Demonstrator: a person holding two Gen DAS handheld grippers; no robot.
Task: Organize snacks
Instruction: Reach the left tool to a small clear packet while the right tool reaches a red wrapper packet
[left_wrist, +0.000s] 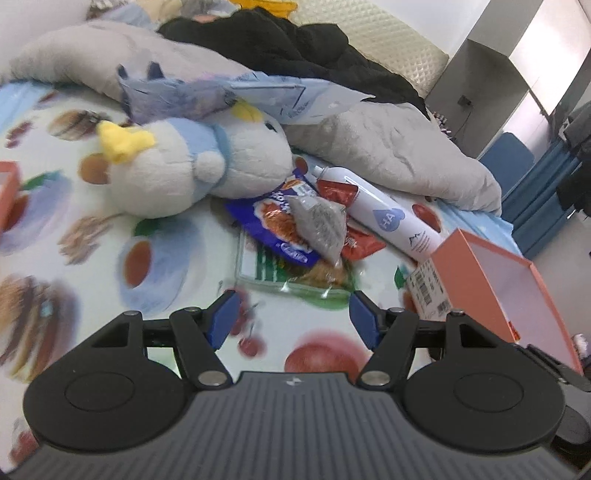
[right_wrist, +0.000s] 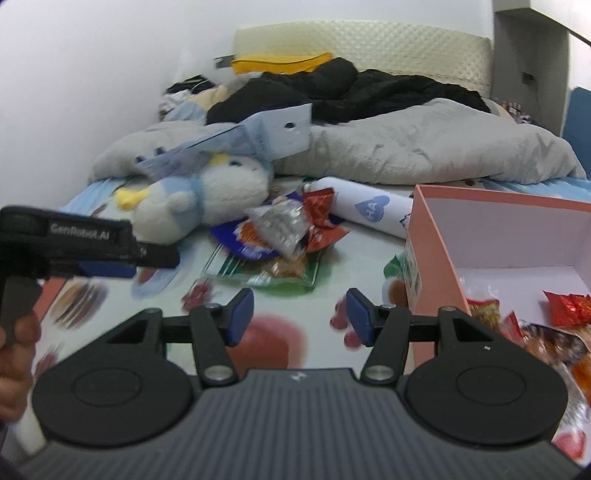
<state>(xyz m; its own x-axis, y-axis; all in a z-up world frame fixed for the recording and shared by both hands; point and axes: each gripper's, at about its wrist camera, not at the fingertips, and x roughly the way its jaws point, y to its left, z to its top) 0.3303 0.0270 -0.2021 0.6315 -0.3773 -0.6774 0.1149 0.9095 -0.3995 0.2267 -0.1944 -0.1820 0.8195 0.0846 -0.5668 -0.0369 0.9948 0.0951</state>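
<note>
Left gripper (left_wrist: 291, 319): you are holding it with fingers apart and nothing between them, aimed at the near edge of the snack pile.
Right gripper (right_wrist: 300, 317): you are holding it fingers apart and empty too, just left of the box.
Snack pile (left_wrist: 295, 236): it is lying on the bed in front of the plush toy (left_wrist: 192, 166); a grey sachet (left_wrist: 321, 229) is sitting on a blue packet (left_wrist: 269, 225), over a green-edged clear bag (left_wrist: 280, 277), with red packets (left_wrist: 354, 242) to the right.
Pink box (right_wrist: 436, 258): it is standing open on the right, already holding several red and orange wrappers (right_wrist: 524, 321).
Spray can (left_wrist: 384, 216): it is lying beyond the pile, touching it.
Progress: you are seemingly partway; the pile is still waiting to go in.
</note>
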